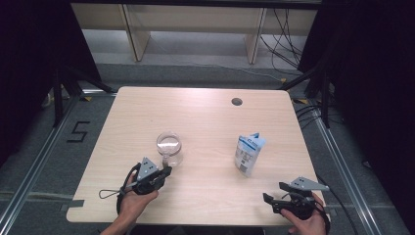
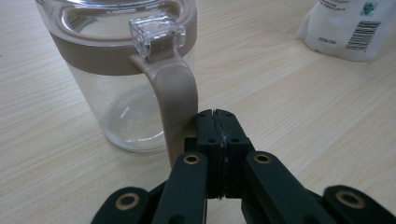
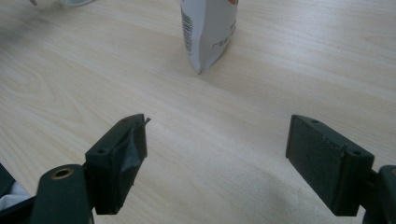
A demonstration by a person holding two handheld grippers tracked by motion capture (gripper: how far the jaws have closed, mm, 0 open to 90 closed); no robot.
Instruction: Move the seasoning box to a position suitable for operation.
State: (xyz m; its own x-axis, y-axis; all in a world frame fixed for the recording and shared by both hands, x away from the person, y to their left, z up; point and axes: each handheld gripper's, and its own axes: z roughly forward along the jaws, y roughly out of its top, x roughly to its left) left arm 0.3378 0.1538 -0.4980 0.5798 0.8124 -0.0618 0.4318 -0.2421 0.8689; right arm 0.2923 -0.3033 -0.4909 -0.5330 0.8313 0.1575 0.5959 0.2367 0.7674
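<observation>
Jaws of the left gripper (image 2: 217, 116) are pressed together, empty, touching the beige handle of the clear plastic lidded mug (image 1: 170, 147) near the wooden table's (image 1: 205, 196) front-left, likely aligning. Right gripper (image 3: 217, 149) spread, facing the white pouch (image 1: 249, 152).

one clear mug (image 1: 170, 147), one white pouch (image 1: 248, 152), two tools.

left claw (image 1: 165, 172) beside cup (image 1: 170, 147), pouch (image 1: 249, 153) apart
</observation>
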